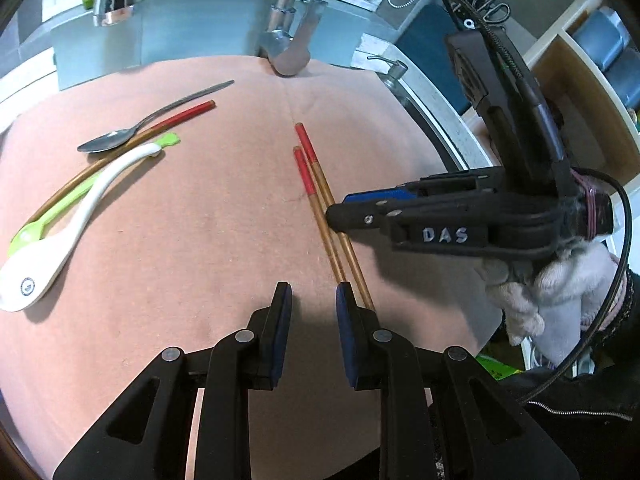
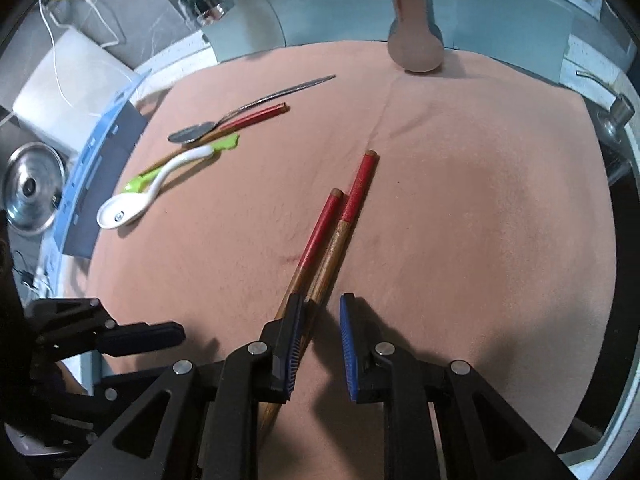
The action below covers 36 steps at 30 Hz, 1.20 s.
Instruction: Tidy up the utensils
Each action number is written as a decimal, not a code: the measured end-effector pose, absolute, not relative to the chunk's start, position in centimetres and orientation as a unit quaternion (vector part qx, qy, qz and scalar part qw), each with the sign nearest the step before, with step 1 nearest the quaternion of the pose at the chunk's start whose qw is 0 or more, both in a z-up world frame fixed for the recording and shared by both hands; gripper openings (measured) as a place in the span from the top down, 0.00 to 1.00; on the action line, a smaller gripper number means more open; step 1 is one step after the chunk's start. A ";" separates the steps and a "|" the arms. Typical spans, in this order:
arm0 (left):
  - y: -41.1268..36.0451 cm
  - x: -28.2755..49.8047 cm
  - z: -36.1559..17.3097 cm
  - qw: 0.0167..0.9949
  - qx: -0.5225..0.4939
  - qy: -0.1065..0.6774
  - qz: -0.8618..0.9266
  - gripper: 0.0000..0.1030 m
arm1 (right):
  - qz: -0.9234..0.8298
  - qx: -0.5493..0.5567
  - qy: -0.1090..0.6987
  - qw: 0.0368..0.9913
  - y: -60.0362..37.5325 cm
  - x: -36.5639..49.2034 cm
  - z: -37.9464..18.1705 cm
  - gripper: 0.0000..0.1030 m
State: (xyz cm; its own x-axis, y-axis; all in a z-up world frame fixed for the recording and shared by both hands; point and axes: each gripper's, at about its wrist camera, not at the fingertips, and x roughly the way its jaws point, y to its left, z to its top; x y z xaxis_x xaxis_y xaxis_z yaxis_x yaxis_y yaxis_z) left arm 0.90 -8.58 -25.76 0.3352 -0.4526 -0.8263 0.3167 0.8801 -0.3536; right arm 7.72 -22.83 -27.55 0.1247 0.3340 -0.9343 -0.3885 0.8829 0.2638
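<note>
In the left wrist view we look down on a pink mat (image 1: 192, 208) that fills most of the frame, and our left gripper (image 1: 311, 300) rises from the bottom edge with its blue-padded fingers set narrowly apart and nothing between them. A pair of chopsticks (image 1: 320, 196) with red ends lies on the mat right of centre, running from the middle of the frame down to the right-hand pad of that gripper. The right gripper (image 1: 340, 216) enters from the right, held by a gloved hand (image 1: 560, 280), its tip right at the chopsticks; from here we cannot tell how wide it stands. At the left lie a metal spoon (image 1: 120, 136), a third chopstick (image 1: 140, 136), a green spoon (image 1: 60, 216) and a white soup spoon (image 1: 60, 256), bunched and overlapping. A faucet (image 1: 286, 40) stands at the top centre. In the right wrist view our right gripper (image 2: 322, 340) sits at the bottom centre, fingers a small gap apart and gripping nothing; the pair of chopsticks (image 2: 336, 224) slants from centre down under its left-hand finger. The spoons and the lone chopstick lie at the upper left, and the left gripper (image 2: 152, 336) shows at the lower left.
</note>
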 end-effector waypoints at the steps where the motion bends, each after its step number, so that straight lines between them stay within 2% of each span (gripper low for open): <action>1: -8.9 1.2 -26.0 0.814 -0.063 0.527 -0.235 0.81 | 0.242 -0.027 0.617 0.748 -22.5 7.6 -27.6 0.83; 5: -8.4 0.9 -25.9 0.816 -0.060 0.529 -0.226 0.81 | 0.241 -0.058 0.612 0.751 -21.6 7.3 -27.6 0.83; 7: -8.3 0.9 -25.9 0.814 -0.062 0.531 -0.225 0.81 | 0.240 -0.063 0.615 0.749 -22.0 7.3 -27.7 0.87; 11: -9.7 1.5 -25.8 0.812 -0.055 0.533 -0.231 0.81 | 0.224 -0.058 0.621 0.749 -24.0 7.5 -27.4 0.88; 12: -10.3 1.7 -25.7 0.811 -0.053 0.534 -0.235 0.80 | 0.219 -0.055 0.622 0.750 -24.6 7.5 -27.4 0.88; 13: -10.9 1.9 -25.7 0.809 -0.049 0.536 -0.235 0.75 | 0.214 -0.048 0.625 0.749 -25.2 7.4 -27.5 0.88; 15: -12.1 2.3 -26.0 0.807 -0.043 0.543 -0.228 0.75 | 0.210 -0.031 0.630 0.747 -26.2 7.3 -27.6 0.90; 25: -14.7 3.7 -28.3 0.810 0.034 0.561 -0.167 0.76 | 0.210 0.018 0.641 0.738 -27.0 7.1 -28.0 0.90; 28: -14.8 3.6 -28.5 0.814 0.069 0.554 -0.163 0.79 | 0.213 0.025 0.643 0.735 -26.8 7.0 -28.0 0.90; 31: -14.1 3.5 -28.5 0.814 0.077 0.553 -0.160 0.90 | 0.217 0.032 0.645 0.732 -26.7 7.0 -28.1 0.90; 36: -11.3 4.3 -28.6 0.810 0.016 0.563 -0.162 0.93 | 0.220 0.026 0.637 0.738 -26.2 6.9 -28.1 0.91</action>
State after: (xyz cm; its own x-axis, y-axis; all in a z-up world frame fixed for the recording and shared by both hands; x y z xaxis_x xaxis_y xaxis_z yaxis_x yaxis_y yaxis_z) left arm 4.28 -11.35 -28.61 0.3133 -0.2455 -0.9174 0.2809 0.9467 -0.1574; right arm 6.89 -26.16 -28.12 0.0921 0.3581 -0.9291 -0.2909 0.9021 0.3189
